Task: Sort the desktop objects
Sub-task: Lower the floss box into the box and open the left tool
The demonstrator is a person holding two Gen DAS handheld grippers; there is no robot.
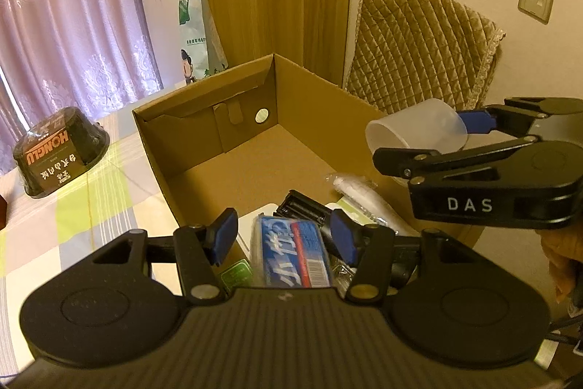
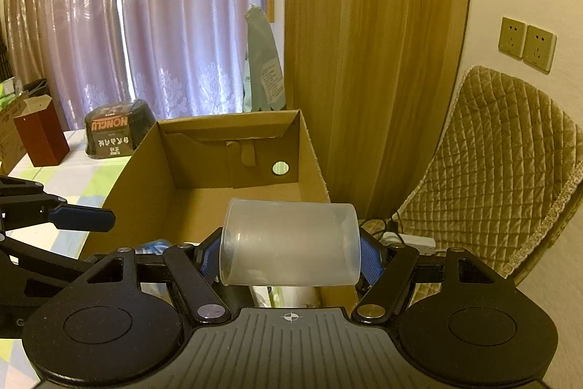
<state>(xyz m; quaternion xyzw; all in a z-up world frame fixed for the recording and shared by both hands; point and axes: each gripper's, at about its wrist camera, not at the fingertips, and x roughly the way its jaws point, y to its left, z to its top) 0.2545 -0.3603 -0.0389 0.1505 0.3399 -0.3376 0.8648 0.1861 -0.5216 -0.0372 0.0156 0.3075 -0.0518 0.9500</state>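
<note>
My right tool (image 2: 290, 252) pinches a translucent plastic cup (image 2: 289, 243) sideways between its blue pads, held over the near right corner of the open cardboard box (image 1: 204, 137). My left tool (image 1: 284, 236) is spread, empty, above the box's near end, over a blue tissue pack (image 1: 291, 252) and a black battery holder (image 1: 302, 208). An upturned black HONGLU bowl (image 1: 62, 152) sits on the checked surface (image 1: 91, 199), left of the box.

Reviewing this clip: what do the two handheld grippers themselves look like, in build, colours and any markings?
Both match: black plastic bodies with a ribbed centre panel, two round discs at the sides, and scissor-like linkage arms with silver pivot screws. The left gripper and the right gripper each have blue pads on the fingers. White letters "DAS" mark the right gripper's side. A small crosshair mark sits on its ribbed panel.
</note>
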